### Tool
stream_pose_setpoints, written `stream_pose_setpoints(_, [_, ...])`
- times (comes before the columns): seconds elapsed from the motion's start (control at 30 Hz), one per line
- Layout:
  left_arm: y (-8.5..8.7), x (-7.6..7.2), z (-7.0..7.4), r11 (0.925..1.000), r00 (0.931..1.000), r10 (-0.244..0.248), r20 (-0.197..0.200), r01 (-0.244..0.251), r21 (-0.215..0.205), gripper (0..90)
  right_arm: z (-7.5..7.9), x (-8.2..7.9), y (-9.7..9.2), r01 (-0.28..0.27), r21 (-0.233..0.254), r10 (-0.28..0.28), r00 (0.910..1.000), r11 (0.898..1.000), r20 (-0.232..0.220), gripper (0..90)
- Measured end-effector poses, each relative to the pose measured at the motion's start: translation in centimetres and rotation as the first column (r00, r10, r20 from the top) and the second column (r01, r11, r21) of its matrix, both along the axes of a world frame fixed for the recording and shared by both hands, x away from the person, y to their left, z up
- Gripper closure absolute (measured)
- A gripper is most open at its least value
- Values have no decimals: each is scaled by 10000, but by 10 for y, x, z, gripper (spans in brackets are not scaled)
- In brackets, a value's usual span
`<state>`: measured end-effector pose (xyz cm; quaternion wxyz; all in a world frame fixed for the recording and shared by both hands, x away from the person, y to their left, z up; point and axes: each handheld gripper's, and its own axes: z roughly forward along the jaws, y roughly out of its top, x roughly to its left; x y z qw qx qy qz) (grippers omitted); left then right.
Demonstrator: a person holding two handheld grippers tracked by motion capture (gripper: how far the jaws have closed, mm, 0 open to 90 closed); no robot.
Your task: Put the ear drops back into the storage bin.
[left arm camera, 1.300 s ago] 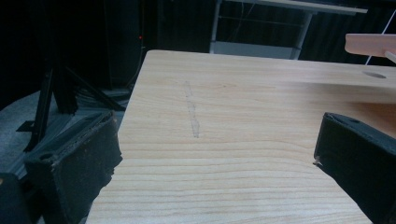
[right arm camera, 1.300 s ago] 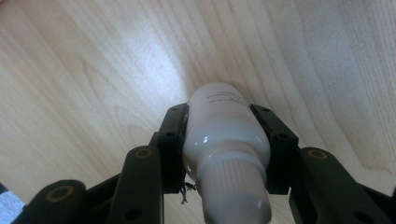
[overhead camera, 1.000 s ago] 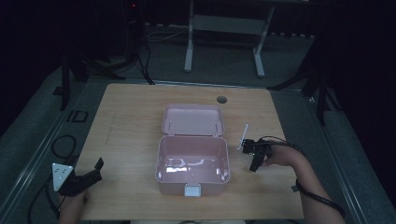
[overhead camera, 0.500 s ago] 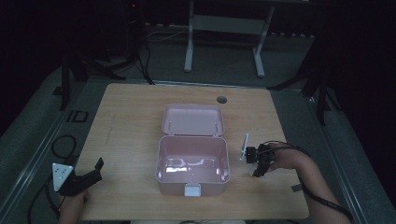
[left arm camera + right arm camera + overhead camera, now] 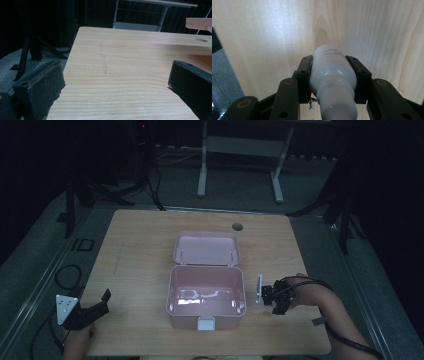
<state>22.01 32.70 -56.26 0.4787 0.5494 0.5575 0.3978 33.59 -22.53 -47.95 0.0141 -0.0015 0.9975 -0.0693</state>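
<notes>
A pink box (image 5: 176, 292) stands open in the middle of the wooden table (image 5: 135, 250), its lid (image 5: 206, 249) tipped back behind it; the inside looks bare. Just right of the box a hand holds my right gripper (image 5: 276, 301). In the right gripper view that gripper (image 5: 333, 65) is shut on a white plastic bottle (image 5: 332, 75), capped end toward the camera, held above the tabletop. My left gripper (image 5: 95, 309) rests at the front left corner of the table. Its jaws stand wide open (image 5: 116, 75) with only wood between them.
A round cable hole (image 5: 237, 226) sits near the table's far edge, behind the lid. The pink lid's edge (image 5: 198, 23) shows at the upper right of the left gripper view. Metal stand legs (image 5: 202, 170) and cables lie on the dark floor beyond.
My right gripper, with the bottle, has drifted toward the table's front edge beside the box. The left gripper has stayed put.
</notes>
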Motion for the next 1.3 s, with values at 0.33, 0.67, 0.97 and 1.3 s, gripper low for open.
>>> stream_pose_setpoints(0.33, [0, 0, 0, 10000, 10000, 19, -3, -19, -25, 5, -3, -7, 2, -340, -45, 339, 9992, 9994, -231, 594])
stream_pose_setpoints(0.67, [1, 0, 0, 10000, 10000, 12, -1, -12, -25, 5, 11, -10, 5, -382, 74, 384, 9988, 9992, -299, 594])
stream_pose_setpoints(0.97, [1, 0, 0, 10000, 10000, 28, 14, -28, -50, 5, 25, -9, 10, -311, 124, 315, 9990, 9994, -331, 594])
stream_pose_setpoints(1.3, [1, 0, 0, 10000, 10000, 32, 11, -32, -43, 5, 47, -11, 17, -129, 166, 132, 9997, 9998, -182, 594])
